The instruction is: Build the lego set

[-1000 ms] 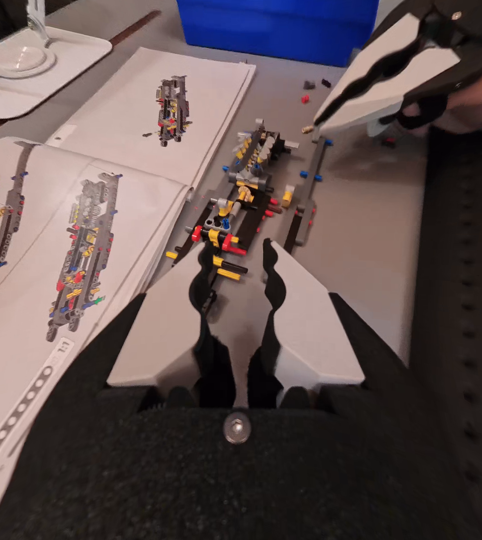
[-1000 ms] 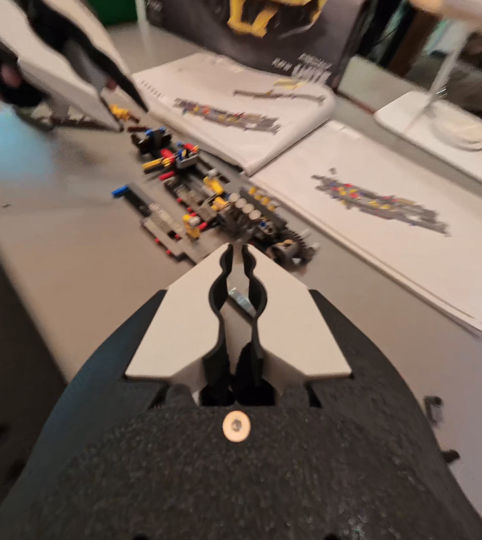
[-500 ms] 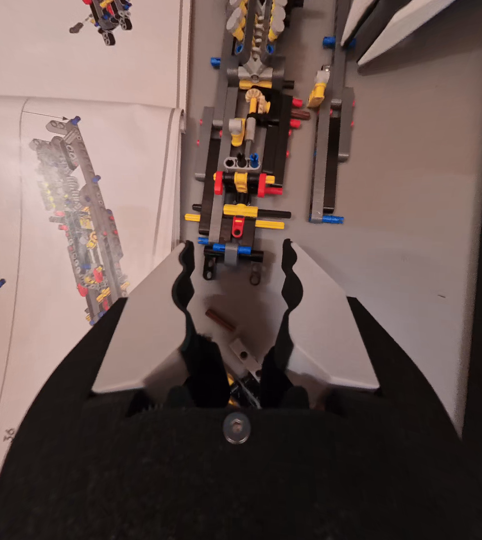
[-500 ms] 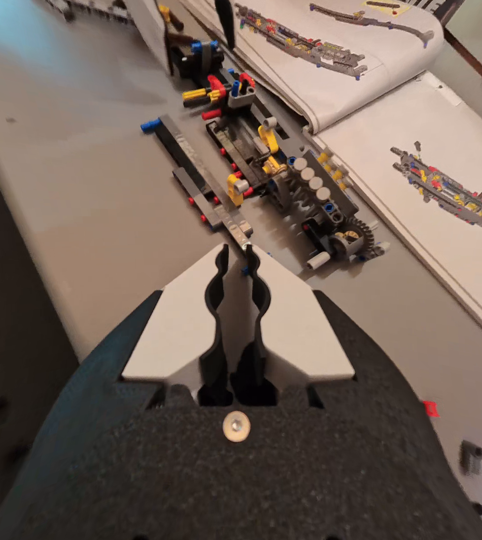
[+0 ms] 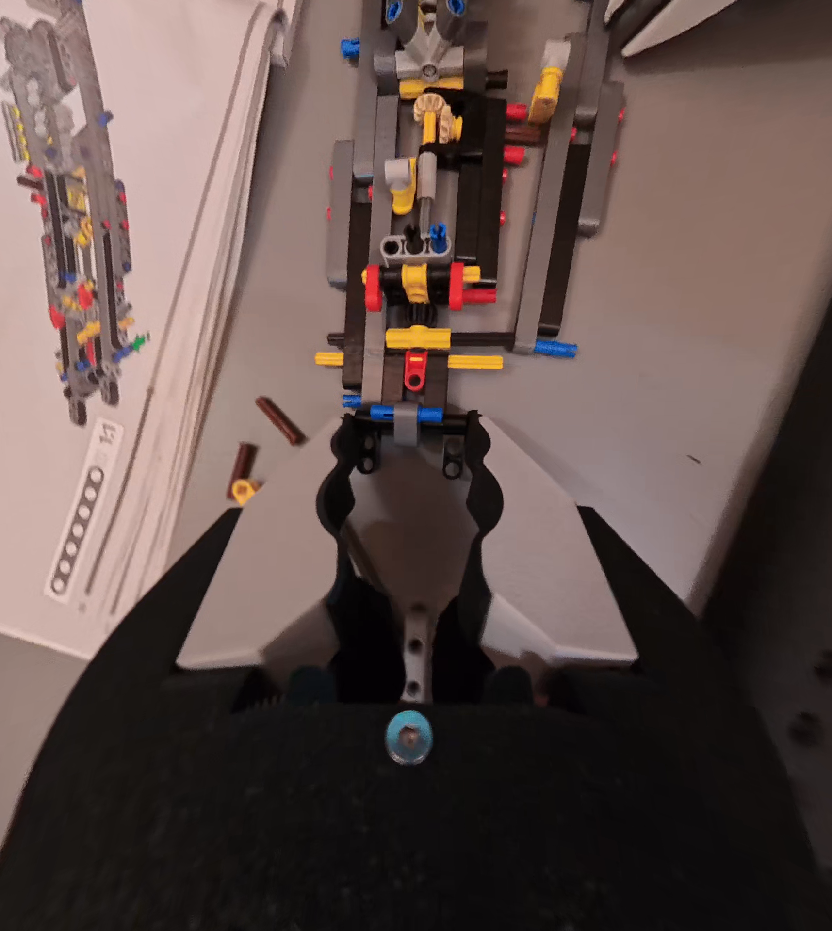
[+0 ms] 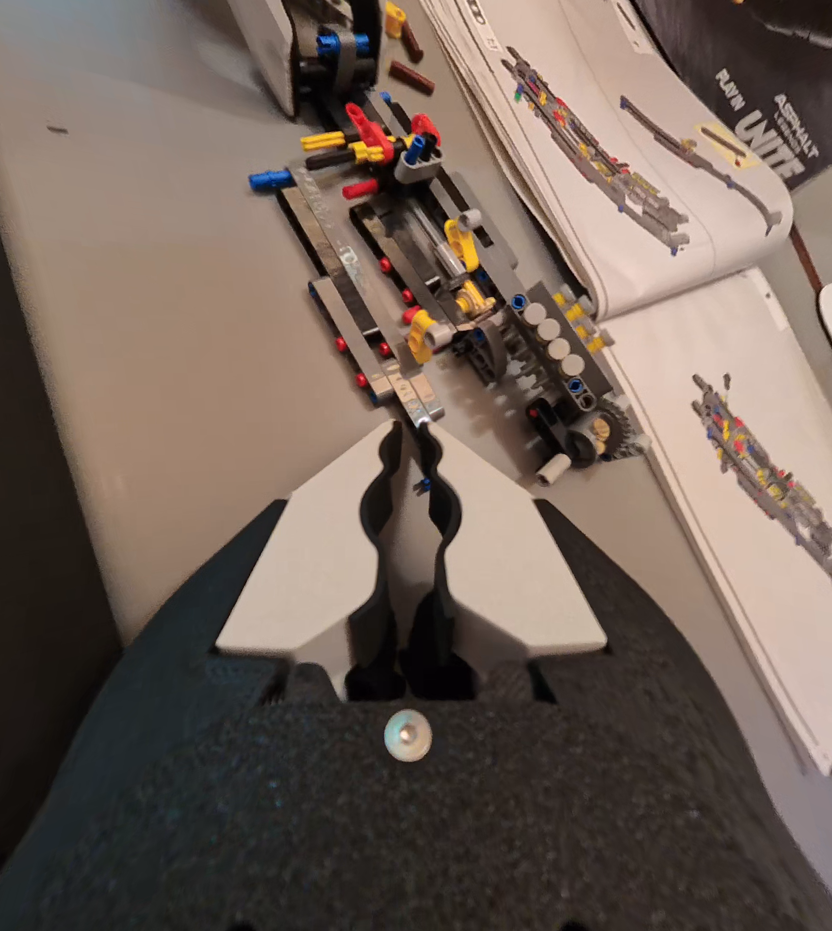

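straddling the near end of the lego chassis, the left tongs stood spread, not yet gripping. the right tongs were pinched on the side beam beside it on the table. squeezing unevenly could twist the chassis and pop pins loose.

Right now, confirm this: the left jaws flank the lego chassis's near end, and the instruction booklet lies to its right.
One point is wrong: the left wrist view shows the instruction booklet to the left of the lego chassis. The left gripper jaws do flank its near end.
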A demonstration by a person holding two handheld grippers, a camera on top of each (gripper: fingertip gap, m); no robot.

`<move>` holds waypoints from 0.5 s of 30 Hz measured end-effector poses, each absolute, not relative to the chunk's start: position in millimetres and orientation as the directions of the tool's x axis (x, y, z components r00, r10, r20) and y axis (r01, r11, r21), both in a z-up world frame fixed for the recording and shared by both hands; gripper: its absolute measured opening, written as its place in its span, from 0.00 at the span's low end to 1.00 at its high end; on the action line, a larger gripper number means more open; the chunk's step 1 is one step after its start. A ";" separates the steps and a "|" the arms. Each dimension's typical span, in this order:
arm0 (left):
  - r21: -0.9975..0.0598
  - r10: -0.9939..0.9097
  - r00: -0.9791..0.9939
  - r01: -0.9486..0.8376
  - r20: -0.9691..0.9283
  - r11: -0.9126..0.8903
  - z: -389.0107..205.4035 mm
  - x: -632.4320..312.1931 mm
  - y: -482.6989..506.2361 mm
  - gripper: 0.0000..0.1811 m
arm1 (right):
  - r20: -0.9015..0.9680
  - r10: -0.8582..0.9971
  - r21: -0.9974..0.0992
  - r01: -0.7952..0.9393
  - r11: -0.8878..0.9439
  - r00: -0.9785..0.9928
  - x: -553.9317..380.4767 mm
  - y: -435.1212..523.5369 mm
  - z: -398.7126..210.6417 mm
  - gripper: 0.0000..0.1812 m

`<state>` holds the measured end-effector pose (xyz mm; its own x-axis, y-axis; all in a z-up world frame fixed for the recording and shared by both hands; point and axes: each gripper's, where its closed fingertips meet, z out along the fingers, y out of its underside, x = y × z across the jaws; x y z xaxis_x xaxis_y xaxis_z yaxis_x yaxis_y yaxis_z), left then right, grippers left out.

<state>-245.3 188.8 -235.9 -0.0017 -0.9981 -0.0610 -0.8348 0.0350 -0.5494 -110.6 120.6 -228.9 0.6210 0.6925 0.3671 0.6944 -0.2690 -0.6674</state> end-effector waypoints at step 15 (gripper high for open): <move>-0.568 -0.970 0.207 -0.817 -0.131 -0.097 -234.0 -268.7 173.4 0.23 | 0.448 0.742 -0.639 0.759 -0.124 0.499 -128.2 133.0 -228.2 0.01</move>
